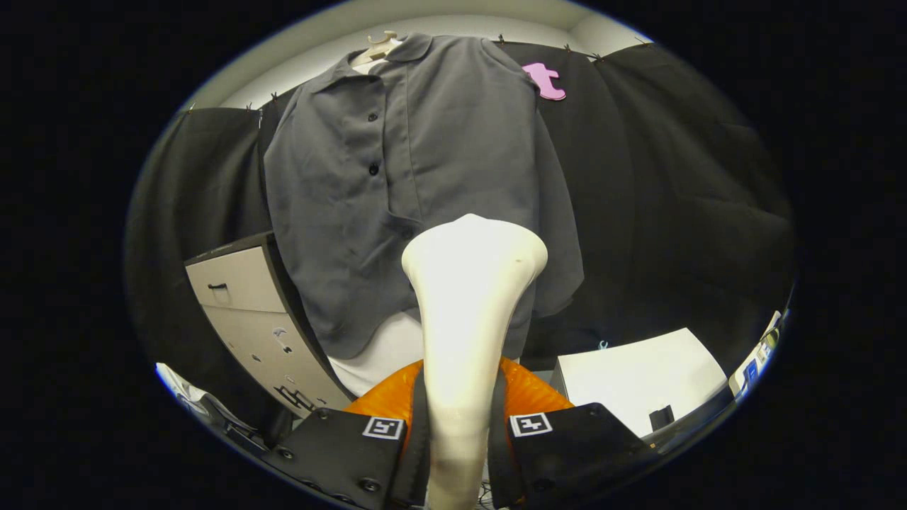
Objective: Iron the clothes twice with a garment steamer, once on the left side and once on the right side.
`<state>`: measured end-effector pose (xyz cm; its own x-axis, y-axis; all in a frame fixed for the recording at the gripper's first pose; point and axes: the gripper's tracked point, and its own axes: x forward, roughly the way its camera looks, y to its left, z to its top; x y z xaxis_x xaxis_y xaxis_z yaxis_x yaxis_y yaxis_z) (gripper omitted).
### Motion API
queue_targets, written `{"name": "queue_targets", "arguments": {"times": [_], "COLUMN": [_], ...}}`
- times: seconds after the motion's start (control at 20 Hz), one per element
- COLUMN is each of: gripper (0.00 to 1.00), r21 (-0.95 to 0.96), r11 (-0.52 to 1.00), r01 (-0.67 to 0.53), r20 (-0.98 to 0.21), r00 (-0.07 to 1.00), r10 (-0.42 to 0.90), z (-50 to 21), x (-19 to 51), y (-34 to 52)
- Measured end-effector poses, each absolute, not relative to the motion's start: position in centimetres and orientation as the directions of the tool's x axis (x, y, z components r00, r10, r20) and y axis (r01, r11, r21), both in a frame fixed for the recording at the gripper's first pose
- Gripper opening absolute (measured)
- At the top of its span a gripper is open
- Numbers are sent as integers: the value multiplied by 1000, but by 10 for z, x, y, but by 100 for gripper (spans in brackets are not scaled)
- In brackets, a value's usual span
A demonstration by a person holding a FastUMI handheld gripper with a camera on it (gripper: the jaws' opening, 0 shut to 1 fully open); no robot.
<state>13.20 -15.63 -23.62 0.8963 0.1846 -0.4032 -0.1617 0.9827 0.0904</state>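
A dark grey button-up shirt (411, 177) hangs on a pale hanger (379, 48) against the black cloth wall, over a white garment (386, 354) that shows below its hem. My gripper (459, 432) is shut on the cream-white garment steamer (468, 312), whose handle runs up between the fingers (419, 425). The steamer's wide head (475, 248) stands in front of the shirt's lower middle, just right of the button line. Whether the head touches the cloth I cannot tell.
A grey drawer cabinet (248, 312) stands to the left of the shirt, partly behind it. A white box or table top (638, 375) sits at the lower right. Black cloth (673, 177) covers the wall behind and to the right.
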Motion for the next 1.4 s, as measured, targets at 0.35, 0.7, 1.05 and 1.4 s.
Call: {"name": "queue_targets", "arguments": {"times": [0.35, 0.7, 1.05, 1.4], "gripper": [40, 40, 40, 40], "r21": [92, 54, 48, 49], "r11": [970, 945, 919, 903], "r01": [-224, -323, -391, -426], "r20": [-314, -196, -46, -11], "r00": [918, 924, 918, 904], "r10": [242, 327, 393, 427], "z": [-163, -72, 1, 15], "x": [112, 99, 77, 56], "y": [-139, -118, -104, -95]}}
